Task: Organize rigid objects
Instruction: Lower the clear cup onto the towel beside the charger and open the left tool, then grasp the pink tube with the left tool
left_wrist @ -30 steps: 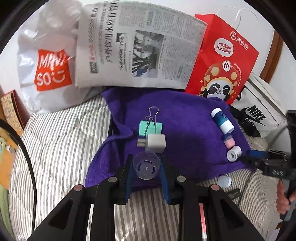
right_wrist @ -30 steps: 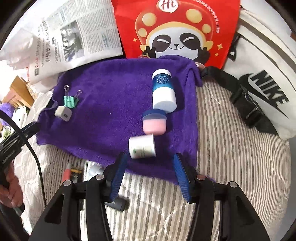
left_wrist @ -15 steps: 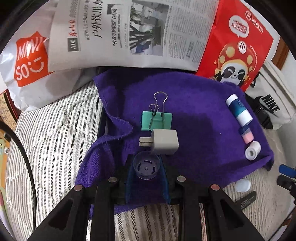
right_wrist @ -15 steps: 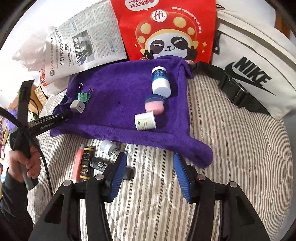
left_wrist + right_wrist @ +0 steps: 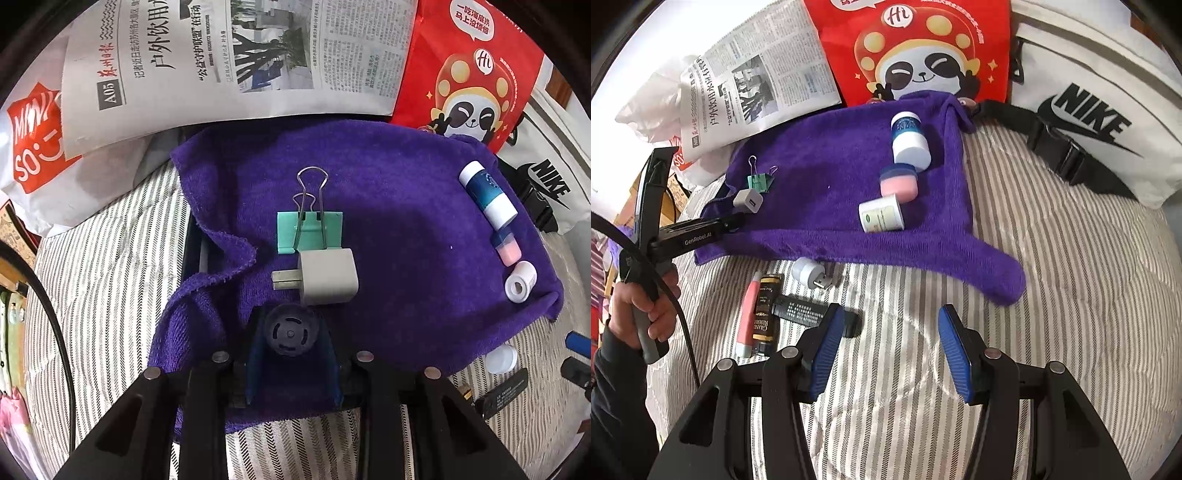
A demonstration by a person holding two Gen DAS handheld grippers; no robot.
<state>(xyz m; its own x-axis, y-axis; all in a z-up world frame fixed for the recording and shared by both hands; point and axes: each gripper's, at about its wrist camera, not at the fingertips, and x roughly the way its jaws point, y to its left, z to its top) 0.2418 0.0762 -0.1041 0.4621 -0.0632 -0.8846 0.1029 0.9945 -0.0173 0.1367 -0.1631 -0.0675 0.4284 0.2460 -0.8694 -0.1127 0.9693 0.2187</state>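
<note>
My left gripper (image 5: 291, 332) is shut on a small clear round cap (image 5: 291, 334), held low over the purple towel (image 5: 399, 236), just in front of a white charger plug (image 5: 327, 277) and a green binder clip (image 5: 310, 232). At the towel's right lie a blue-and-white jar (image 5: 487, 195), a pink jar (image 5: 506, 246) and a small white jar (image 5: 520, 282). My right gripper (image 5: 894, 347) is open and empty above the striped bedding. In its view the left gripper (image 5: 729, 223) rests at the towel's left edge beside the plug (image 5: 748, 201).
Off the towel on the bedding lie a white plug adapter (image 5: 810, 275), a pink tube (image 5: 748, 319), a black-and-gold bottle (image 5: 766, 314) and a black stick (image 5: 812, 312). A newspaper (image 5: 236, 55), a red panda bag (image 5: 469, 74) and a white Nike bag (image 5: 1086, 114) stand behind.
My left gripper has moved forward and down over the towel with the cap, close to the charger plug. My right gripper has pulled back off the towel toward the near bedding.
</note>
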